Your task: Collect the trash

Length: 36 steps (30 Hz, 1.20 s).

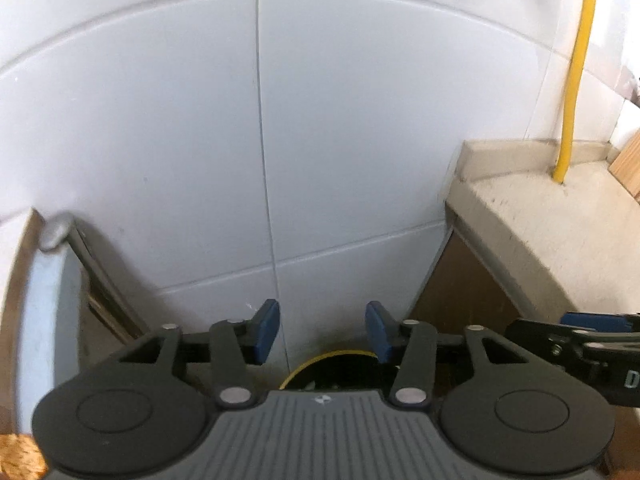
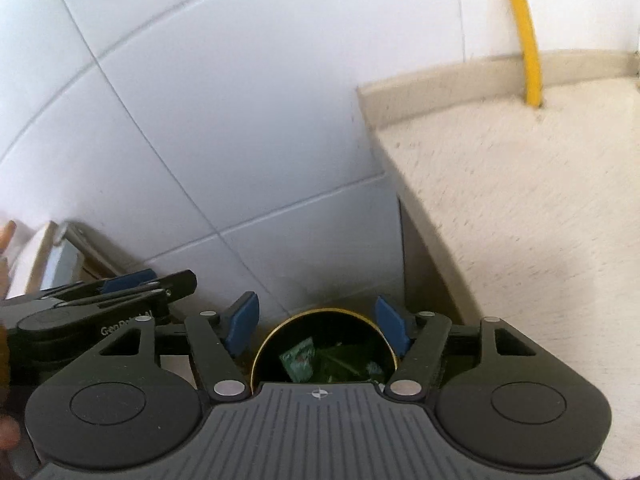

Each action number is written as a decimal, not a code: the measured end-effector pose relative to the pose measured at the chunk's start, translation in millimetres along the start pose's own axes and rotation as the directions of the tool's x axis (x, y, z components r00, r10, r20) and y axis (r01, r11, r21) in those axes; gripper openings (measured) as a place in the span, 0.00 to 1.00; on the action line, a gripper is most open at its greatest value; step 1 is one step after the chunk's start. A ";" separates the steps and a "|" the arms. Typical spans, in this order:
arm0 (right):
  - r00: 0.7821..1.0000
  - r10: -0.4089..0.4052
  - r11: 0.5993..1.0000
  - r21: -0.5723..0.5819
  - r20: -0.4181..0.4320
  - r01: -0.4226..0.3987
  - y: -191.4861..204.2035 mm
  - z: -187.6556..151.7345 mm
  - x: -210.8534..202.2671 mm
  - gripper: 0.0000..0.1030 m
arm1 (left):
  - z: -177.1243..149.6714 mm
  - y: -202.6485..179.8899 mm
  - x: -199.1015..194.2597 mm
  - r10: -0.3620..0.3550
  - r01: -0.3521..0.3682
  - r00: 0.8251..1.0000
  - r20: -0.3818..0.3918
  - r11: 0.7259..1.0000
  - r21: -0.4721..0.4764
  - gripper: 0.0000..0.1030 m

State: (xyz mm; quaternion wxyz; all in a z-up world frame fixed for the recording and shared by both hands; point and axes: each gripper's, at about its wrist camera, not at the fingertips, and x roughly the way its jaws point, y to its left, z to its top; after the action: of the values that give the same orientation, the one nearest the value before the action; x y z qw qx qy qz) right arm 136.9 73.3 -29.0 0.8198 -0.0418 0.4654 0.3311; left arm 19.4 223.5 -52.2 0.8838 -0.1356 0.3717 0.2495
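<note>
Nearest the lens, the right gripper [image 2: 316, 326] is hanging over the trash bin [image 2: 325, 354], its blue pads spread wide with nothing between them. Down inside that dark, yellow-rimmed bin, green wrappers [image 2: 299, 358] are lying in a heap. Just to its left, the left gripper [image 1: 322, 330] is pointing down at the same bin [image 1: 332, 372], fingers standing apart and gripping nothing. Off to the right, a speckled beige counter [image 2: 520, 200] is running back toward the wall. A yellow pipe [image 2: 528, 40] is rising from the counter's back edge. Behind everything, the white tiled wall [image 1: 320, 120] is filling the view.
</note>
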 end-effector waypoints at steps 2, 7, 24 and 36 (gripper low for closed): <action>1.000 0.001 1.000 -0.001 0.019 -0.001 0.2 -0.4 -9.4 0.71 | 0.8 0.3 -6.3 0.005 -0.005 1.000 0.025 1.000 0.000 0.42; 0.998 -0.004 1.000 -0.005 0.062 0.005 5.8 -3.4 -26.6 0.73 | -0.9 1.3 -21.6 0.023 -0.023 0.997 0.074 1.000 -0.005 0.46; 0.962 -0.018 0.995 -0.087 0.272 0.044 23.9 -15.8 -76.6 0.79 | -44.9 -6.3 -132.6 0.193 -0.256 0.794 0.576 0.966 0.028 0.98; 0.907 0.011 0.988 -0.143 0.420 0.054 38.2 -14.6 -108.3 0.82 | -44.9 -16.5 -166.8 0.223 -0.338 0.660 0.718 0.941 0.018 0.98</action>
State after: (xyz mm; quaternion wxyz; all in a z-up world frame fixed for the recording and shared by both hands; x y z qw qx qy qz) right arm 66.3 42.9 57.6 0.8986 -0.0370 0.2513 0.3577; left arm -98.0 133.8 38.8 0.9162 0.0958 0.0391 0.3871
